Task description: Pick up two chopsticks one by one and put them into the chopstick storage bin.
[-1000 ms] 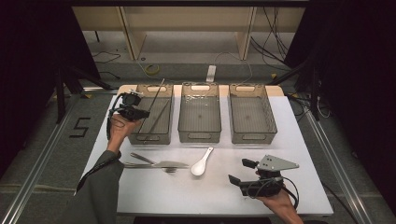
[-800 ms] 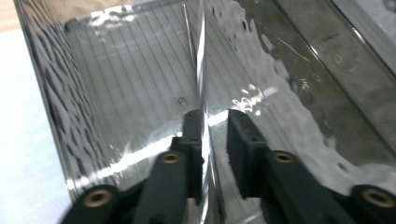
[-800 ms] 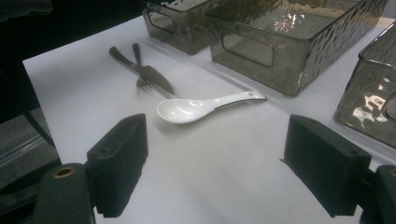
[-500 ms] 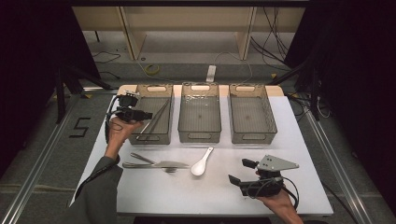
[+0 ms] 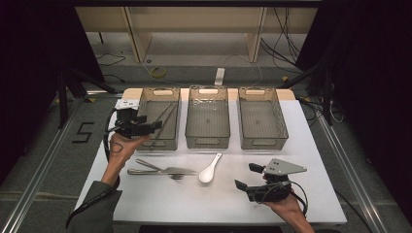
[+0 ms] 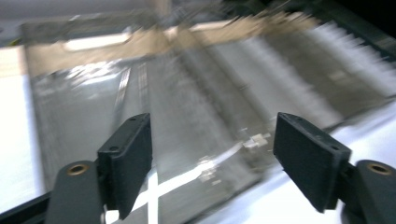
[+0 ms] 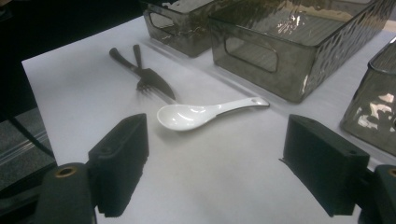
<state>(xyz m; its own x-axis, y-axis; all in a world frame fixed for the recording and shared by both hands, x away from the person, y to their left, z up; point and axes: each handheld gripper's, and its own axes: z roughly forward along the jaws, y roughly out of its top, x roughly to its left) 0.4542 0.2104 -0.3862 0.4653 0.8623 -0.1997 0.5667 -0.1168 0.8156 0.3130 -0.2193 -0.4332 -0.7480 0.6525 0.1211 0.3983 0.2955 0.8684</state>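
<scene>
A white ceramic spoon (image 5: 210, 169) lies on the white table (image 5: 194, 204), bowl toward the front. Left of it lie a dark-handled fork and knife (image 5: 163, 170) side by side. My left gripper (image 5: 149, 125) hovers open over the front of the left smoked bin (image 5: 156, 142), which holds thin sticks (image 5: 167, 115). In the left gripper view, the bin floor and the sticks (image 6: 123, 88) appear blurred between the jaws of my left gripper (image 6: 212, 163). My right gripper (image 5: 247, 176) rests open near the front right. In the right gripper view, the spoon (image 7: 205, 113) and the fork (image 7: 147, 77) lie ahead of my right gripper (image 7: 215, 163).
Three smoked plastic bins stand in a row at the back: the left one, a middle bin (image 5: 208, 141) and a right bin (image 5: 262, 143). Nothing is visible inside the middle or the right bin. Beyond the table are shelving legs and cables on the floor.
My left gripper has drawn back toward the front edge of the left bin, still open. The right gripper, spoon, fork and knife have not moved.
</scene>
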